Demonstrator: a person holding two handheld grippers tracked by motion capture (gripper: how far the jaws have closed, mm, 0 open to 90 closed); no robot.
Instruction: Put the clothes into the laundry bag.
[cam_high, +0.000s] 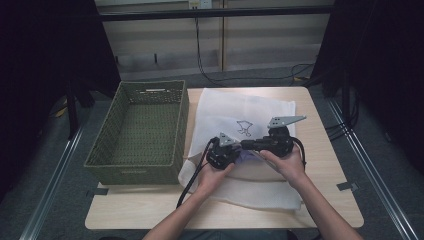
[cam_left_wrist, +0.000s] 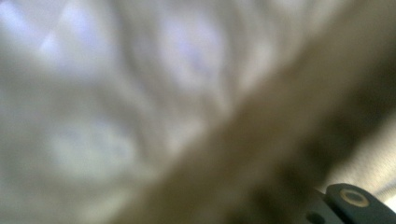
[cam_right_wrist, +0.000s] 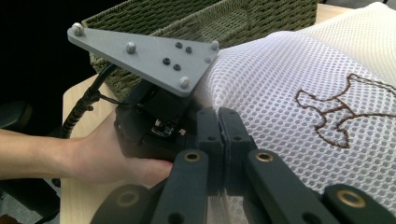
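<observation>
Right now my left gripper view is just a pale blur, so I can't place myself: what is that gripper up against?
Observer: The left gripper is pressed close to a white mesh cloth bag with a brown stitched figure, which lies on the light wooden table.
Operator: Where is the other gripper?
Observer: The right gripper is right beside it on the bag, its jaws shut.
Operator: Anything next to the bag?
Observer: A green woven rectangular basket stands to the bag's left in the high view, with nothing in it.
</observation>
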